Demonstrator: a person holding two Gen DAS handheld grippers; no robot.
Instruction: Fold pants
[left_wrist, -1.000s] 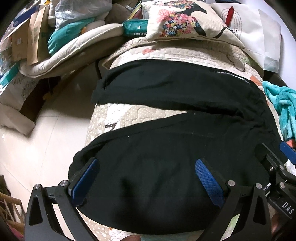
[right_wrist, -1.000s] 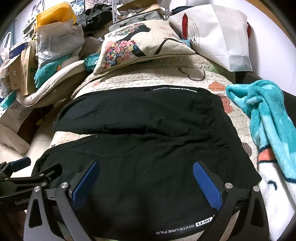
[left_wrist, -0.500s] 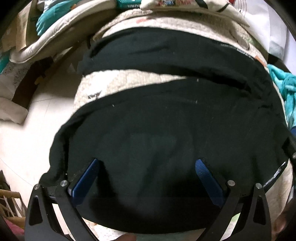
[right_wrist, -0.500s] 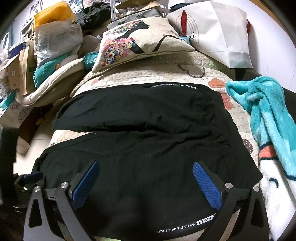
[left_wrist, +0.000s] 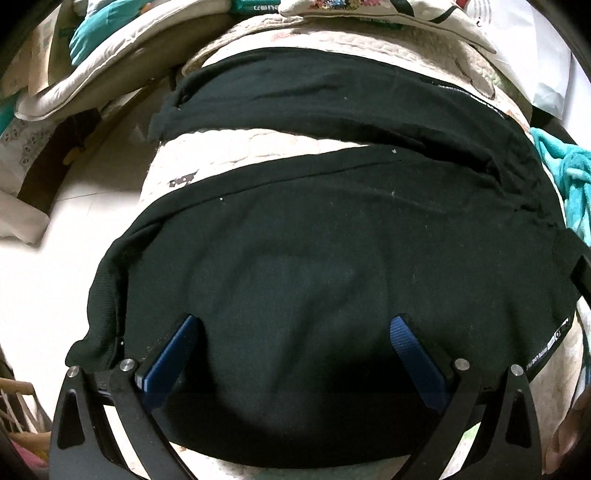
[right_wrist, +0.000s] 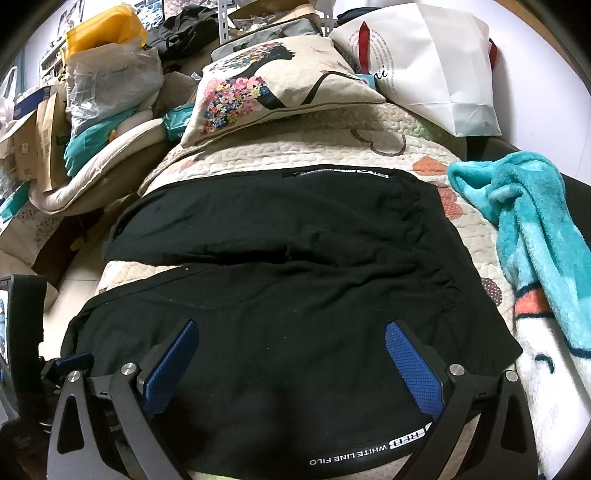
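Black pants (left_wrist: 314, 258) (right_wrist: 295, 288) lie spread on a quilted cream cover, both legs running leftward with a strip of quilt showing between them. The waistband with white lettering (right_wrist: 369, 448) sits at the near right edge. My left gripper (left_wrist: 295, 332) is open, low over the near leg close to its cuff end, blue pads wide apart and holding nothing. My right gripper (right_wrist: 288, 336) is open over the near waistband area, nothing between its fingers. A part of the left gripper (right_wrist: 70, 360) shows at the left edge of the right wrist view.
A floral cushion (right_wrist: 273, 85) and a white paper bag (right_wrist: 436, 62) lie at the far end of the quilt (right_wrist: 295, 155). A teal fleece blanket (right_wrist: 532, 221) is bunched on the right. Bags, boxes and a padded cushion (right_wrist: 96, 162) crowd the left, beside pale floor (left_wrist: 55, 258).
The left gripper has dropped lower and closer over the near pant leg, toward its cuff end. The right gripper has stayed nearly still over the waistband. Both stay open.
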